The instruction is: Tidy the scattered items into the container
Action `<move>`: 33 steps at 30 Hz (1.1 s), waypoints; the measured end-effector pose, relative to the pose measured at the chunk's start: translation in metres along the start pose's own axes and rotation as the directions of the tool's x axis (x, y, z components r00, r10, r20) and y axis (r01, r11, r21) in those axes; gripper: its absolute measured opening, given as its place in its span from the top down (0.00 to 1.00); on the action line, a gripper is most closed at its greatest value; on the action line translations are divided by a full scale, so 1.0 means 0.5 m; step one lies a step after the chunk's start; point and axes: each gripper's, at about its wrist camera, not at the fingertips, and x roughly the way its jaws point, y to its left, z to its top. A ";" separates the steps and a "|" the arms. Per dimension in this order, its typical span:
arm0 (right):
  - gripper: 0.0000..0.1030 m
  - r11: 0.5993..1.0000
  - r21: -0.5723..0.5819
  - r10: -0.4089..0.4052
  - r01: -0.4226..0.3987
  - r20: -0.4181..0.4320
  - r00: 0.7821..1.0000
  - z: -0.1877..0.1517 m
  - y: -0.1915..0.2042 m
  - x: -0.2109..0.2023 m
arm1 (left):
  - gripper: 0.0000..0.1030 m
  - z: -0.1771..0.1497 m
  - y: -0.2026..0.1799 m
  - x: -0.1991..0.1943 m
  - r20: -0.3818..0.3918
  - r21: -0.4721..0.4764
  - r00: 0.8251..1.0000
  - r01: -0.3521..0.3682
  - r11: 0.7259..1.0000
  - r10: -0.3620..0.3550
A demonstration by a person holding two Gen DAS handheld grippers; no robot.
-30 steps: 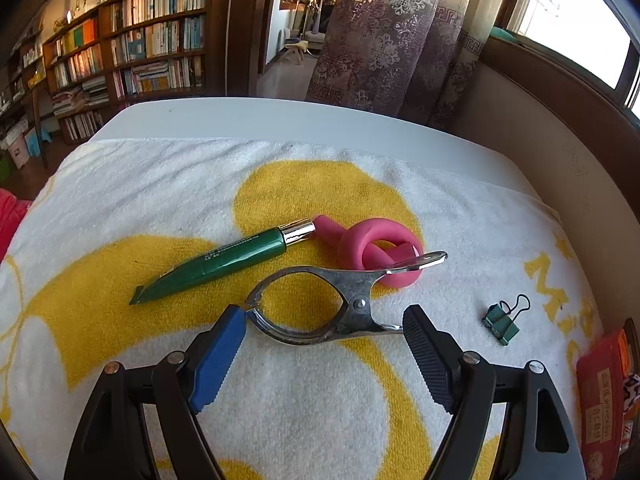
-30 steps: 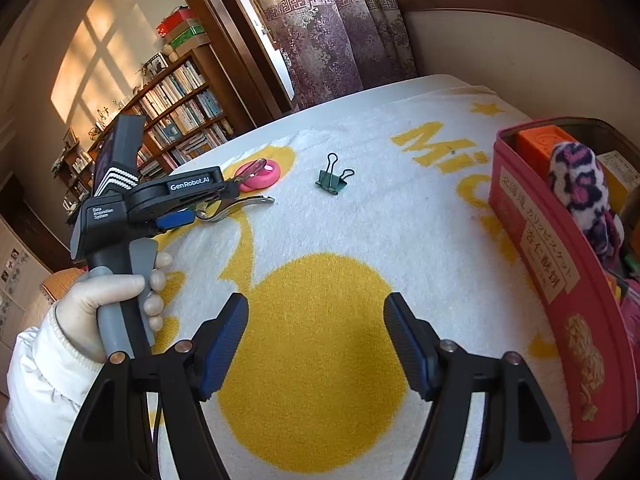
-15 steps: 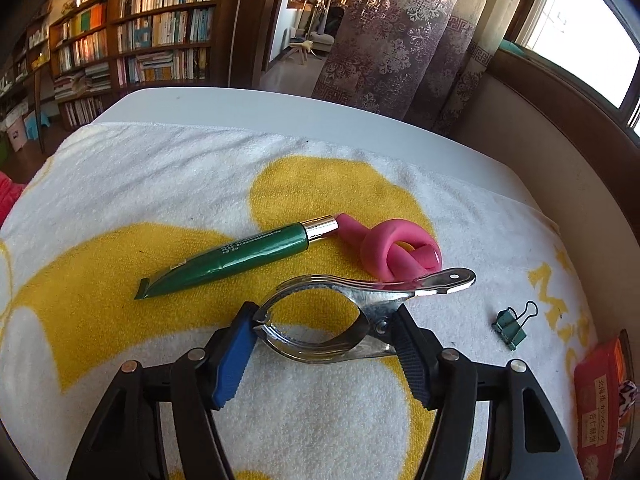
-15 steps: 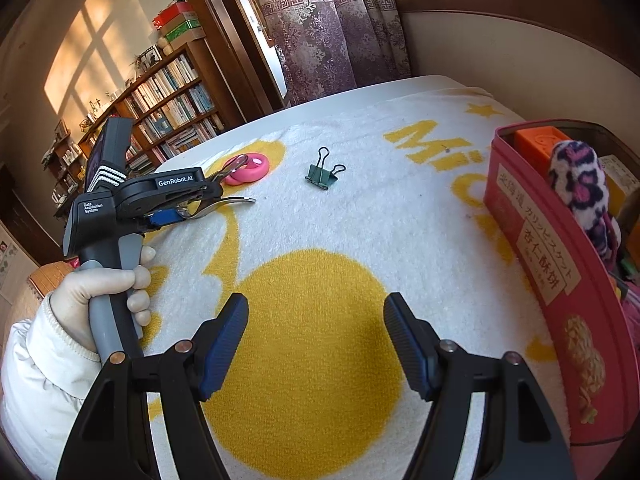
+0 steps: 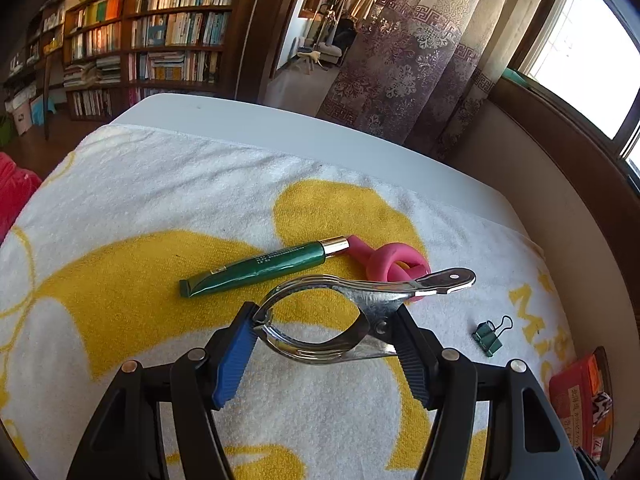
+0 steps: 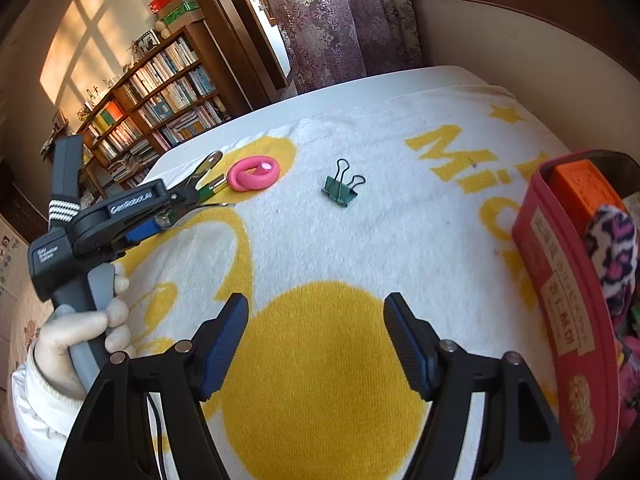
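Left gripper (image 5: 326,346) pinches the steel clamp (image 5: 352,312) just above the towel (image 5: 140,208), right gripper (image 6: 316,344) open and idle; best lifted level and carried clear of tube (image 5: 264,267) and binder clip (image 5: 490,336) to the box (image 6: 568,304) at right

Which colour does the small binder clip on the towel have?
The binder clip is dark green with black wire handles; the right wrist view shows it best.

Steel spring clamp (image 5: 344,320) lifted; green tube (image 5: 260,268), pink ring (image 5: 396,264), binder clip (image 5: 490,336) on towel.
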 end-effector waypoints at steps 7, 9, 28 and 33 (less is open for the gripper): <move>0.28 0.997 0.080 -0.008 0.010 -0.031 0.999 0.061 -0.008 0.074 | 0.34 0.010 0.016 -0.007 0.013 -0.031 1.000 -0.005 1.000 0.005; 0.28 0.996 0.081 -0.025 0.027 -0.026 0.999 0.075 -0.003 0.089 | 0.35 0.011 0.020 -0.005 0.009 -0.040 1.000 -0.003 0.999 0.003; 0.63 0.938 -0.016 -0.346 0.346 0.031 0.938 0.129 0.024 0.192 | 0.34 0.004 0.032 0.017 -0.023 -0.062 1.000 -0.009 0.998 0.007; 0.63 0.959 0.008 -0.285 0.285 0.024 0.958 0.105 -0.005 0.149 | 0.34 0.003 0.025 0.014 -0.020 -0.052 1.000 -0.003 0.999 0.002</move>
